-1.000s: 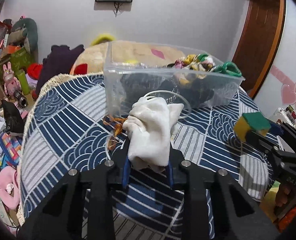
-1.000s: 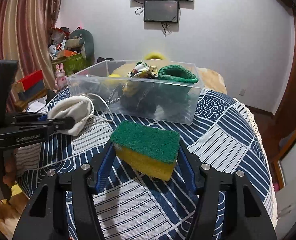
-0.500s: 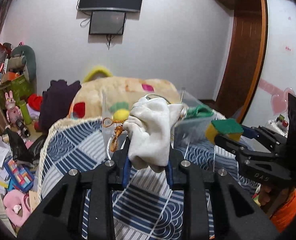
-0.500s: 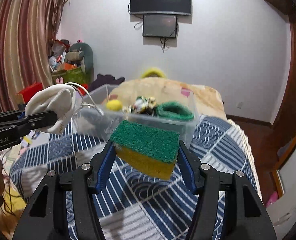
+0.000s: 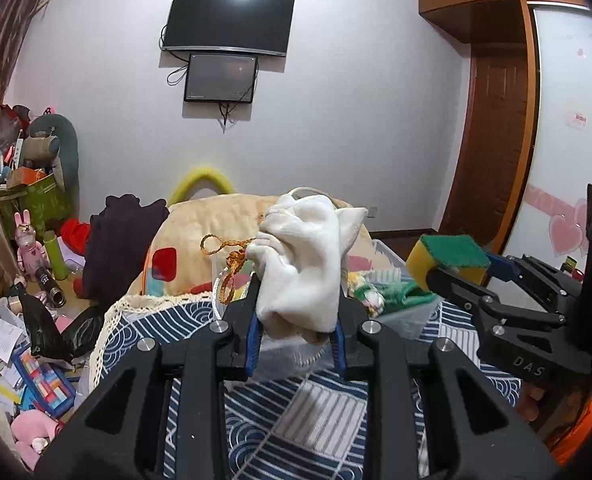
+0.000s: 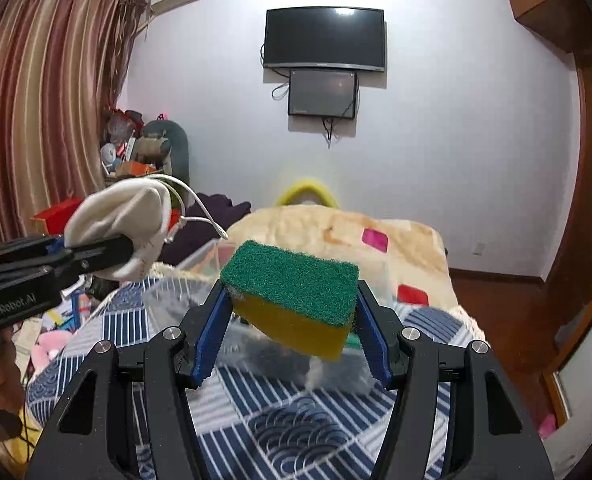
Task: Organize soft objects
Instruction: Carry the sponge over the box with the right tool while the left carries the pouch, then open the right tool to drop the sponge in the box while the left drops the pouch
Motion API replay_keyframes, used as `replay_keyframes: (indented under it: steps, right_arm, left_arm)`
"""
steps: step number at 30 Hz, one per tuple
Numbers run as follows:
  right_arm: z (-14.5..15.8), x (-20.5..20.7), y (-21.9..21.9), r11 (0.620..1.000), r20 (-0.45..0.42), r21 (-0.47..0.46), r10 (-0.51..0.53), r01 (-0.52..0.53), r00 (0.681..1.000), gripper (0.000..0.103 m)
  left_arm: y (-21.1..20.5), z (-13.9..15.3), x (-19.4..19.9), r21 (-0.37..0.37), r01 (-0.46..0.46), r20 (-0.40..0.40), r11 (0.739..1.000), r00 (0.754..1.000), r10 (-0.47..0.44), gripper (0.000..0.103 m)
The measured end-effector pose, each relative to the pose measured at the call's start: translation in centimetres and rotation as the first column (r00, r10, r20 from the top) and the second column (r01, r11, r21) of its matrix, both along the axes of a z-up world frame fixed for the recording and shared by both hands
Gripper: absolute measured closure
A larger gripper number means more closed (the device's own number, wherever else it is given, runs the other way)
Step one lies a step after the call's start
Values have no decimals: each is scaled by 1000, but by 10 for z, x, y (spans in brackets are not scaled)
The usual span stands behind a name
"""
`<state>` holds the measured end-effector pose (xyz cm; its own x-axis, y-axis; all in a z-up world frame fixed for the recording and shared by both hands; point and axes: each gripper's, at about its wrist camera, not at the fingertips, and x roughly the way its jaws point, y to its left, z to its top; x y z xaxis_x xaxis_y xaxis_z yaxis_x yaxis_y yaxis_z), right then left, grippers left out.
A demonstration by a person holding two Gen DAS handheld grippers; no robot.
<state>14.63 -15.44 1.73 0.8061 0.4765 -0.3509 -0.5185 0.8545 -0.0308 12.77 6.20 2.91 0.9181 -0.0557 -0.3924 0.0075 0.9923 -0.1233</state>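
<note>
Your left gripper (image 5: 296, 334) pinches a bunched white cloth pouch (image 5: 302, 268) with an orange drawstring (image 5: 226, 258), lifted in the air above the clear plastic bin (image 5: 400, 312) on the blue patterned bedspread (image 5: 316, 412). Your right gripper (image 6: 292, 320) clamps a yellow sponge with a green scouring top (image 6: 294, 298), raised over the same bin.

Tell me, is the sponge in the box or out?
Out: the right gripper holds the sponge in the air above the box.
</note>
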Motion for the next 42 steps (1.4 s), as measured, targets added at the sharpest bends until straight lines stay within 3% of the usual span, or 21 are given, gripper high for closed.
replay_keyframes:
  steps: [5, 13, 19, 26, 36, 42]
  right_arm:
    - [7, 15, 10, 1000, 13, -7, -6, 6, 1000, 46]
    - [-1, 34, 22, 1000, -35, -10, 0, -1, 999, 46]
    - [-14, 47, 39, 999, -88, -31, 20, -23, 996, 46]
    - [-32, 60, 51, 994, -139, -104, 29, -44, 990, 46]
    - [-43, 67, 55, 983, -191, -163, 51, -83, 980, 40]
    - [-36, 64, 42, 989, -192, -119, 67, -91, 979, 32]
  left_arm:
    - [10, -5, 21, -52, 12, -37, 999, 999, -13, 75]
    - [16, -29, 63, -107, -8, -128, 994, 992, -5, 75]
    - [11, -53, 83, -26, -46, -175, 999, 984, 40, 75]
    - [19, -71, 92, -47, -48, -219, 998, 975, 37, 73]
    - [17, -70, 84, -38, -39, -237, 999, 971, 29, 62]
    - [21, -62, 68, -83, -32, -220, 996, 975, 13, 41]
